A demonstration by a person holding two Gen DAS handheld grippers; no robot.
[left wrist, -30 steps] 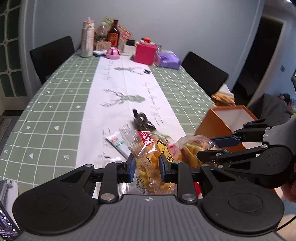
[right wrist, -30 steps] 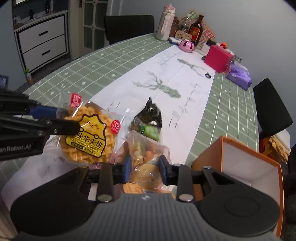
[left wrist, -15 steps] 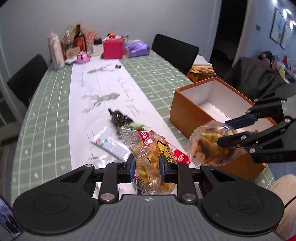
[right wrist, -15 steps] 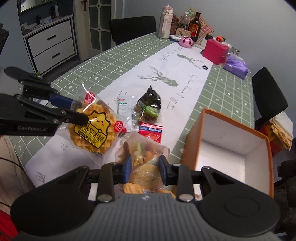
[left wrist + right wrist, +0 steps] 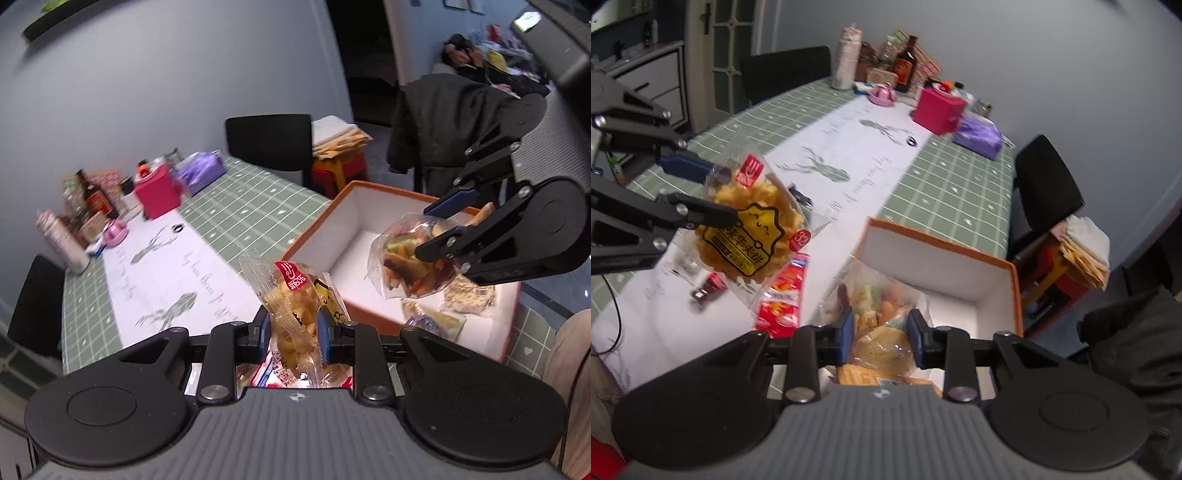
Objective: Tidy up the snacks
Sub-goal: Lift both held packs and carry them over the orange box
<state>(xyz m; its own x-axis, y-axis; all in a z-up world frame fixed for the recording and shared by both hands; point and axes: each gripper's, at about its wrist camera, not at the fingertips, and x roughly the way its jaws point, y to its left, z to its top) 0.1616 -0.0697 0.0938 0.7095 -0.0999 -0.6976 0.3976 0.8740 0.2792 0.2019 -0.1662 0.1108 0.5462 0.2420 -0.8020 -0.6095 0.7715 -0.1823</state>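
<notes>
A waffle packet (image 5: 295, 314) is clenched between the pads of the left tongs (image 5: 291, 332) and is carried just beside the near left wall of the orange box (image 5: 942, 243), above the desk (image 5: 945, 177). A clear bag of mixed snacks (image 5: 882, 321) is gripped by the right tongs (image 5: 881, 338) and is held over the open box, in which other packets (image 5: 469, 299) are already seen. Both packs are judged light, with thin, slippery film that crumples; the brittle contents could be crushed by a hard squeeze. Hold is best taken at the sealed edge or loose film, not across the waffle itself. A red packet (image 5: 783, 295) is left on the desk, just left of the box.
</notes>
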